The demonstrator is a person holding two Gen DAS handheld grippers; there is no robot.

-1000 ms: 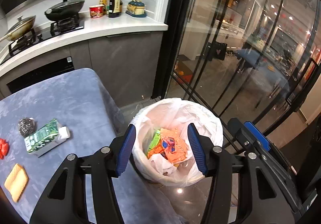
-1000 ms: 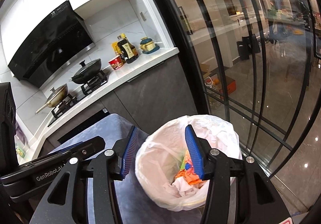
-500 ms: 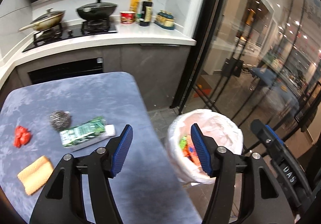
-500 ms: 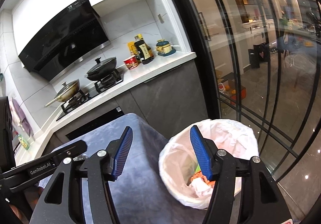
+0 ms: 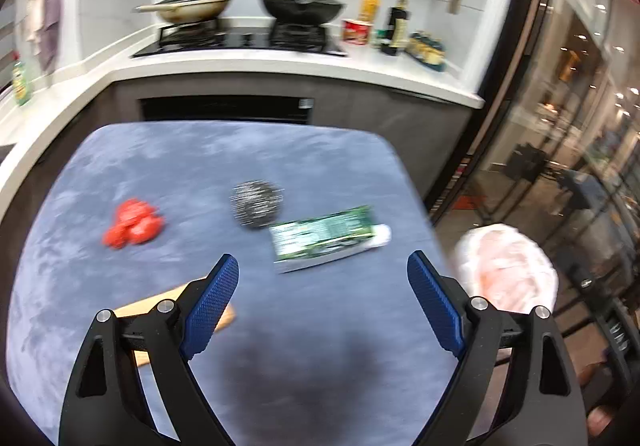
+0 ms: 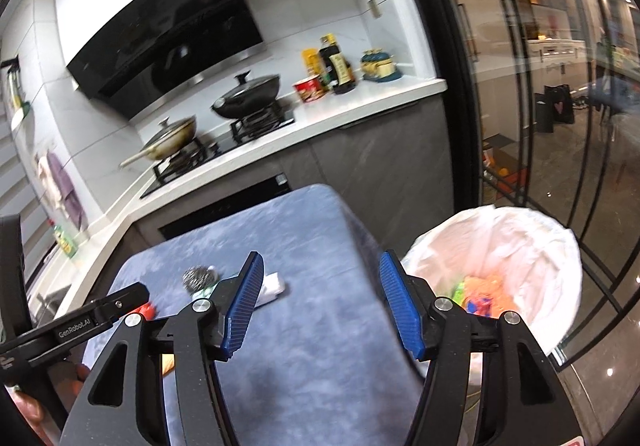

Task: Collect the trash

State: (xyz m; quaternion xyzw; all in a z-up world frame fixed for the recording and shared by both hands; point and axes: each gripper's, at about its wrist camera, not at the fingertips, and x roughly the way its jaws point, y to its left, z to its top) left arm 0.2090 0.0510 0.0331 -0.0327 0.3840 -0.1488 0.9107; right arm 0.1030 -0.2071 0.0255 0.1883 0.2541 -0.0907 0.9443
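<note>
A green carton [image 5: 326, 236] with a white end lies on the blue-grey table [image 5: 200, 162], next to a steel-wool ball [image 5: 257, 203]. A red crumpled piece [image 5: 134, 224] lies to the left and a yellow sponge [image 5: 176, 298] sits partly behind my left finger. My left gripper [image 5: 322, 302] is open and empty above the table, short of the carton. My right gripper [image 6: 322, 306] is open and empty over the table's right edge. The white-lined bin [image 6: 520, 246] with orange and green wrappers [image 6: 482, 294] stands right of the table; it also shows in the left wrist view [image 5: 506, 270].
A kitchen counter [image 5: 280, 64] with a stove, two lidded pans [image 5: 302, 2], bottles and a red cup [image 5: 355, 31] runs behind the table. A dark-framed glass wall [image 6: 540, 86] stands right, behind the bin. The left gripper's body [image 6: 80, 326] shows in the right wrist view.
Both grippers swung left, away from the bin and toward the table. The left view now faces the carton and other items. Both stay open and empty.
</note>
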